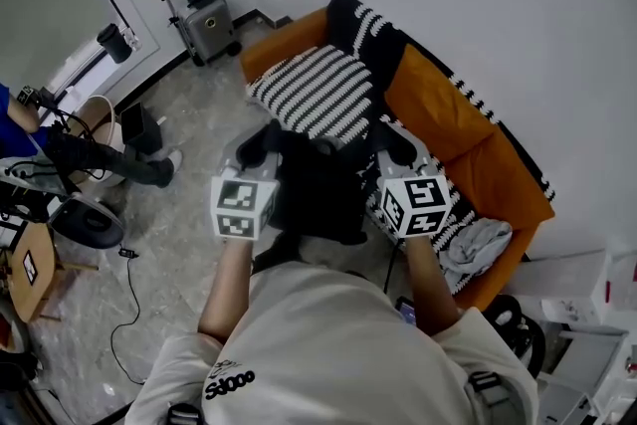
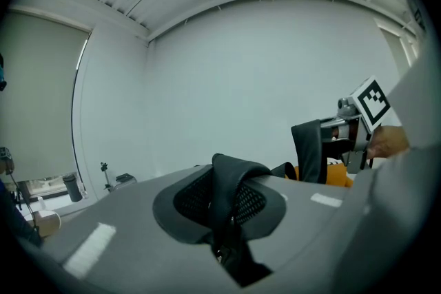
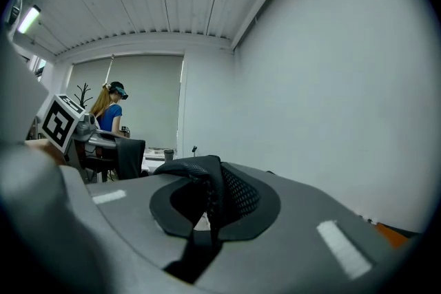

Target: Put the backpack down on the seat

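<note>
Black backpack (image 1: 317, 189) hangs at the orange sofa's (image 1: 443, 100) front edge, the left tool (image 1: 257, 146) and right tool (image 1: 393, 142) each clamped on a strap (image 2: 229, 186). The seat likely lies just ahead, below.

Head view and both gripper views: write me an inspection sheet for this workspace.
Surface: orange sofa, with a striped cushion on its seat.
Job's things: black backpack, held at the sofa's front, not clearly resting on the seat.
Clutter: grey cloth at the sofa's right end.
Grippers: left gripper and right gripper each shut on a backpack strap.
Cables: black cable on the floor, left.
Surroundings: grey suitcase by the wall; person in blue at a desk.
</note>
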Demonstrator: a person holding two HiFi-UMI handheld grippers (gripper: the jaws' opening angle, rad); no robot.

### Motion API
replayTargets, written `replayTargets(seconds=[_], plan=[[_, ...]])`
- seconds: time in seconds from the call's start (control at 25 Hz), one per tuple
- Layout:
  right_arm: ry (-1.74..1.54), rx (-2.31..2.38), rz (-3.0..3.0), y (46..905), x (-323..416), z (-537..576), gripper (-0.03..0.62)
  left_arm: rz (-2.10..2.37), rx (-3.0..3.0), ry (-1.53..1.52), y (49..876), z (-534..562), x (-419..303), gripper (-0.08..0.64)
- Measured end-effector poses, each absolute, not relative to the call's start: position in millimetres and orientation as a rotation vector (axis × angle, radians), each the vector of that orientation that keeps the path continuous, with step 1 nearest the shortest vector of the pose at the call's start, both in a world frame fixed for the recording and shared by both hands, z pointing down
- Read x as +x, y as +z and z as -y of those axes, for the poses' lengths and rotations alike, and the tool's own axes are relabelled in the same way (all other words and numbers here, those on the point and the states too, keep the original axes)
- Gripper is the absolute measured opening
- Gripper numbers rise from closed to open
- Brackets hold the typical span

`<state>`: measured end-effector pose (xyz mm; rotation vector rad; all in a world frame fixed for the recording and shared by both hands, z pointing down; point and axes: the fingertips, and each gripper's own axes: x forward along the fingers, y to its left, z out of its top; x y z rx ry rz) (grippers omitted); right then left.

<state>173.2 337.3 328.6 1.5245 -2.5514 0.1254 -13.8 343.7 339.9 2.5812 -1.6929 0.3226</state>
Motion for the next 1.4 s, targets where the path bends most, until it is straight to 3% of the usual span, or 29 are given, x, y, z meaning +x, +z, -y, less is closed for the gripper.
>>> replayTargets(seconds=[1.4], plan=[[0.257, 1.505, 2.437, 376.9, 119.2, -58.0, 0.026, 1.549, 2.539, 0.373, 384.0, -56.4, -55.0, 0.041]])
